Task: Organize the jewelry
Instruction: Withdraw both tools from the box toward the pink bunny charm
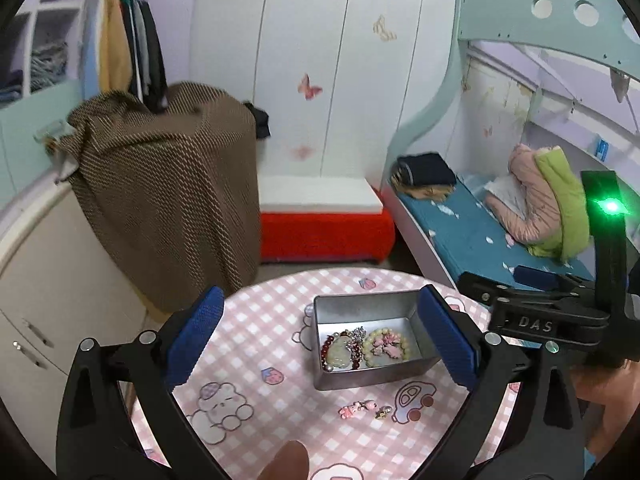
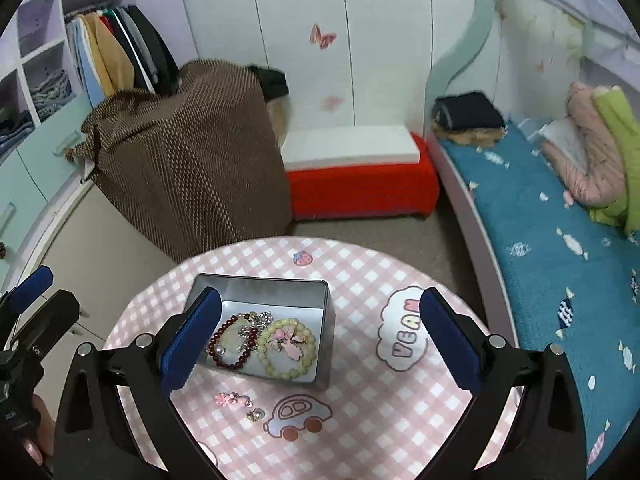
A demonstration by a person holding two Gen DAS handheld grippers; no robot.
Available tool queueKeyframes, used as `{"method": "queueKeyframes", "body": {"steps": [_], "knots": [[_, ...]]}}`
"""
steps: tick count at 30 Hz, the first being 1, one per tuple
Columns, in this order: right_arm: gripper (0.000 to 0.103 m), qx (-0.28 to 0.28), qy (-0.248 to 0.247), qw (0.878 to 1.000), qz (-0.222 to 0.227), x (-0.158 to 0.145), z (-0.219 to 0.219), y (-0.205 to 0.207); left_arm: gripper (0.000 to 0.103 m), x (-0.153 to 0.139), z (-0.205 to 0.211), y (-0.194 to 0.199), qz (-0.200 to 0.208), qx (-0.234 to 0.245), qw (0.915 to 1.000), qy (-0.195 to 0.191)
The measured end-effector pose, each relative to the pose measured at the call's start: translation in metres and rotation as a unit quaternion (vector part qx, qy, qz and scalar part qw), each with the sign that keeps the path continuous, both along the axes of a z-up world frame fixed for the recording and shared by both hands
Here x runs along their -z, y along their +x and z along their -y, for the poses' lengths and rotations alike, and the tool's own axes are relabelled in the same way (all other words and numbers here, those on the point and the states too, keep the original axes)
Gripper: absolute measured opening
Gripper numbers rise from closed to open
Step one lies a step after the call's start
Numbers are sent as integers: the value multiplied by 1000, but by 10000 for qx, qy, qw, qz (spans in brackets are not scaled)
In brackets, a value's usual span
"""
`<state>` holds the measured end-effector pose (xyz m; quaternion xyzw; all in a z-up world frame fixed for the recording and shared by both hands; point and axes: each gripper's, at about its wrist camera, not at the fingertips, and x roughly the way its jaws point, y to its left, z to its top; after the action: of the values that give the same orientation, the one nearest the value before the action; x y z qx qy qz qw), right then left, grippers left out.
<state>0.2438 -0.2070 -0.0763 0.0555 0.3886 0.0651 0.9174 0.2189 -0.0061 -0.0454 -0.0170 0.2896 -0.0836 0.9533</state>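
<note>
A silver tin [image 2: 276,304] sits open near the middle of the round desk [image 2: 360,420], which wears a pink-and-white checked cloth printed with bears, cars and strawberries. Inside the tin lie a dark red bead bracelet [image 2: 224,344], a pale yellow bead bracelet [image 2: 286,350] ringing pink charms, and a silvery tangled piece [image 2: 256,320]. At 6 o'clock of the tin, on the bare cloth, rest a pink charm [image 2: 232,399] and just beside it a small gold-toned piece [image 2: 255,414].

The left gripper [image 1: 320,336] hovers over the desk with fingers spread wide and empty, the tin between them. The right gripper [image 2: 320,340] likewise has fingers parted, holding nothing.

Beyond the desk at 12 o'clock stands a red bench [image 2: 360,184] topped with a white cushion against white wardrobe doors [image 2: 304,40] with butterfly stickers. At 10 o'clock is something draped in brown patterned cloth [image 2: 192,152], with hanging clothes [image 2: 120,52] behind. At 3 o'clock runs a bed [image 2: 540,240] with a blue cover.
</note>
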Motion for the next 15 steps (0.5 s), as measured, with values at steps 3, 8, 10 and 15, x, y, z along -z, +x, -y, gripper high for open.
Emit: {"method": "queueKeyframes", "body": {"steps": [3, 8, 10, 15], "knots": [[96, 60, -14, 9996, 275, -16, 3, -23, 97, -11, -2, -20, 215, -98, 9997, 40], [96, 85, -74, 9978, 661, -36, 6, -65, 97, -21, -3, -46, 447, -201, 9987, 108], [96, 84, -118, 9963, 848, -43, 6, -83, 97, -23, -6, -57, 483, -277, 9984, 126], [96, 105, -298, 9935, 1092, -47, 0, -119, 97, -20, -12, -81, 516, -411, 9977, 149]]}}
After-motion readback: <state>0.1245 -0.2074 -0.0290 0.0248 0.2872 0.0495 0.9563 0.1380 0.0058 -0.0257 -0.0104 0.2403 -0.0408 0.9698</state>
